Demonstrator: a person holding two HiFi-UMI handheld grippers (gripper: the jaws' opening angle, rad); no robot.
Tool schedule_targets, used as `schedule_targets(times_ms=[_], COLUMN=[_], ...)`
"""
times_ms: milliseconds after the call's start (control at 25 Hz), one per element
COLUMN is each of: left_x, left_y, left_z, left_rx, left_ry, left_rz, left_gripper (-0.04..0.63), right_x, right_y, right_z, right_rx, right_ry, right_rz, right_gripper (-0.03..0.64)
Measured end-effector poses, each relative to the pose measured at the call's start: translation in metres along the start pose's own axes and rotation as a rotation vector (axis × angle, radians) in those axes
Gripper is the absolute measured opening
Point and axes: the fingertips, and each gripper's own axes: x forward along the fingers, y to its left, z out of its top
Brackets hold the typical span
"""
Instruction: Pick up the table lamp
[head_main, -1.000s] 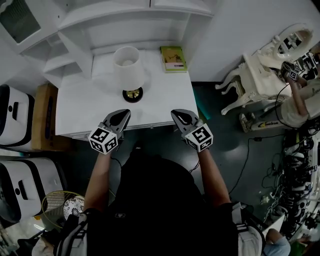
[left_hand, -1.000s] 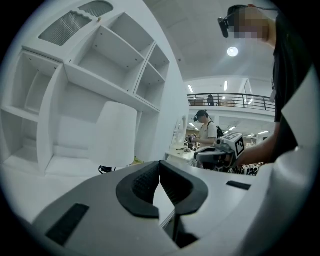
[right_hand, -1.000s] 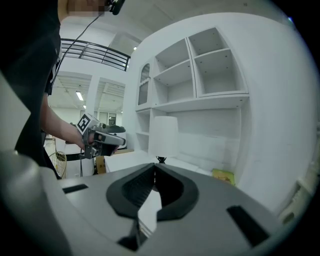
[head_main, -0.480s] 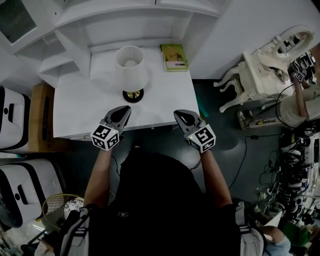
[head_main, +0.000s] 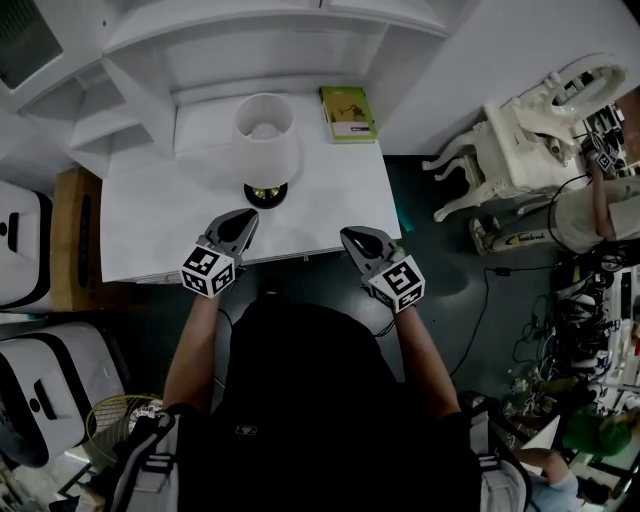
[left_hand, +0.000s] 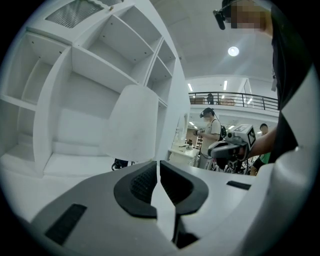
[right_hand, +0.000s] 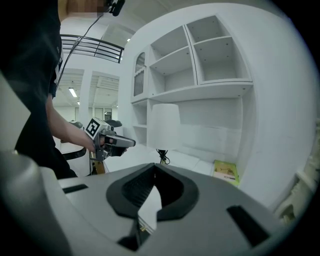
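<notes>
The lamp (head_main: 265, 140) stands on the desk (head_main: 340, 200) just ahead of the left gripper (head_main: 243, 219) and farther ahead of the right gripper (head_main: 353, 237) (both point at it). Both pairs of jaws are clenched, holding nothing.

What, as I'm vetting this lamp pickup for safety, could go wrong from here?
1. Both the left gripper and right gripper are shut; pushed in like that, they might knock the lamp over.
2. The lamp looks top-heavy, with a wide shade over a small base; a one-sided grip may tip it toward the book.
</notes>
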Motion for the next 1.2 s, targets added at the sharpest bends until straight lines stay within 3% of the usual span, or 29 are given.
schedule_targets(times_ms=[1200], left_x=[0.027], left_y=[0.055], left_z=[-0.032], left_rx=[0.004], left_ry=[0.062], left_rz=[-0.111], left_gripper=[0.193], right_x=[0.023], right_y=[0.014], right_z=[-0.016], right_rx=[0.096], right_ry=[0.058], right_rz=[-0.162], right_gripper=[0.009])
